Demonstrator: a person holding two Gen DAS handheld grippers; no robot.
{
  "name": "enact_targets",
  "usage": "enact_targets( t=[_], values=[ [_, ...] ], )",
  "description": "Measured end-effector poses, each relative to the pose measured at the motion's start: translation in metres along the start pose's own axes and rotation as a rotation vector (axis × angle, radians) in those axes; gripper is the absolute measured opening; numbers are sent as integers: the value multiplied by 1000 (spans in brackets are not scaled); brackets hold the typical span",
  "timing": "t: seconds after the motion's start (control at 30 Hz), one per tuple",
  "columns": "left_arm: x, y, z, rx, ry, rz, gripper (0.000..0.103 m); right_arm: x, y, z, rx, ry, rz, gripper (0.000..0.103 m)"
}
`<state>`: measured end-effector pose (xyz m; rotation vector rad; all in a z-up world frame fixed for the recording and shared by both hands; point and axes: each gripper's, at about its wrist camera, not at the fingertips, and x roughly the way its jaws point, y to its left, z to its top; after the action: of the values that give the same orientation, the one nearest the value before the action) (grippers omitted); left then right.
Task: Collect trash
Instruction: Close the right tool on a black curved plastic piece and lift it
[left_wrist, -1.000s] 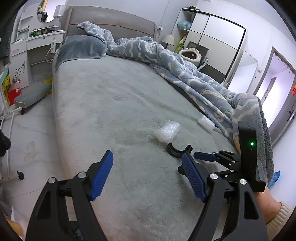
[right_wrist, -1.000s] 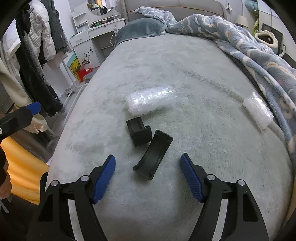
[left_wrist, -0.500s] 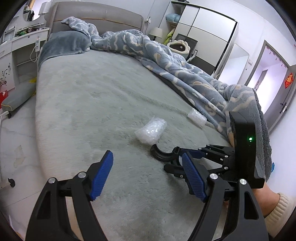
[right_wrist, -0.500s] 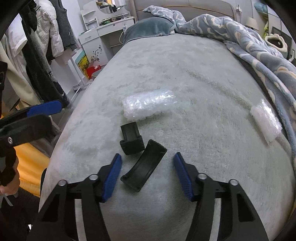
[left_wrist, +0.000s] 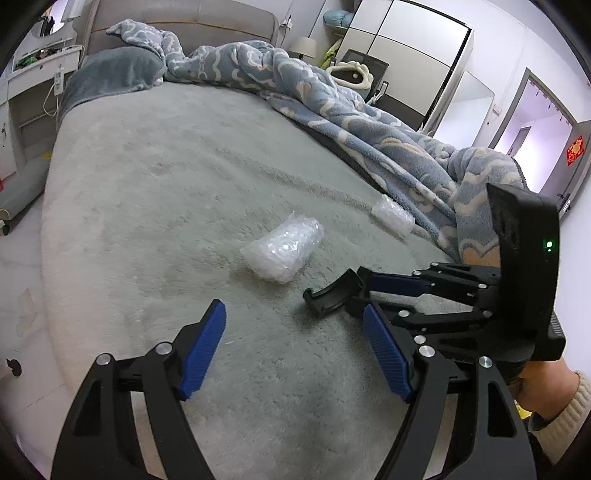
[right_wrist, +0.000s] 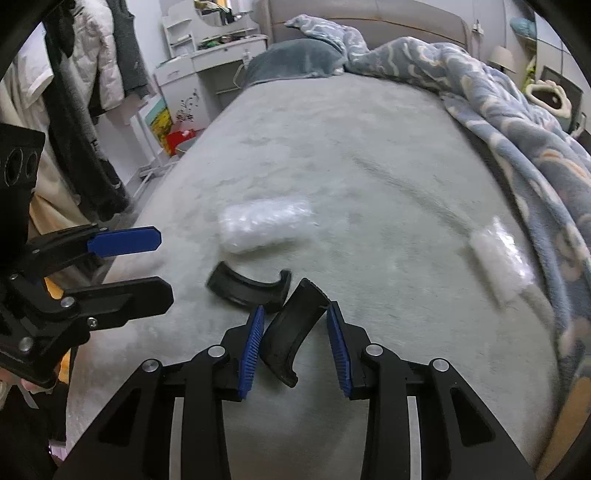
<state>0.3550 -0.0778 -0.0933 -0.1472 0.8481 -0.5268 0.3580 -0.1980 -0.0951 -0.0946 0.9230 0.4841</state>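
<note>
The right gripper (right_wrist: 295, 347) is down on the grey bed cover (right_wrist: 369, 166) with a curved black plastic piece (right_wrist: 291, 332) lying between its blue pads (right_wrist: 251, 350). The jaws are partly drawn in and stand just beside the piece on either side; whether the pads already touch it is hard to say, as the view is slightly blurred. The piece's long axis runs roughly along the fingers, tilted a little toward the right pad, so the jaws would be closing across its narrow width. Its far end reaches to about the fingertips.

A second curved black piece (right_wrist: 249, 290) lies just beyond the left pad, close to the first and lying crosswise to it. It sits near enough that the left finger could nudge it.

The left gripper (left_wrist: 295, 354) hovers over the near edge of the bed with its jaws wide apart and nothing between them. It is farther from the black pieces than the right one.

A clear bubble-wrap bundle (right_wrist: 264, 225) lies beyond the black pieces. A smaller bubble-wrap packet (right_wrist: 498, 254) sits by the blue patterned blanket (right_wrist: 517, 122).
</note>
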Motion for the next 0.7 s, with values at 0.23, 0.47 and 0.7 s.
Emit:
enact_targets(
  t=[0.23,0.47,0.7],
  values=[
    [15,-11,-3,-15,22,-39,79,-10,-22,-6,35,-14,-18,23],
    [29,-22,-2,-30,18,-26,78,-6,-31,-16,76,26,45,23],
    [37,-22,-1,-65,12,-31,75,-9,-28,-22,52,38,84,10]
  ],
)
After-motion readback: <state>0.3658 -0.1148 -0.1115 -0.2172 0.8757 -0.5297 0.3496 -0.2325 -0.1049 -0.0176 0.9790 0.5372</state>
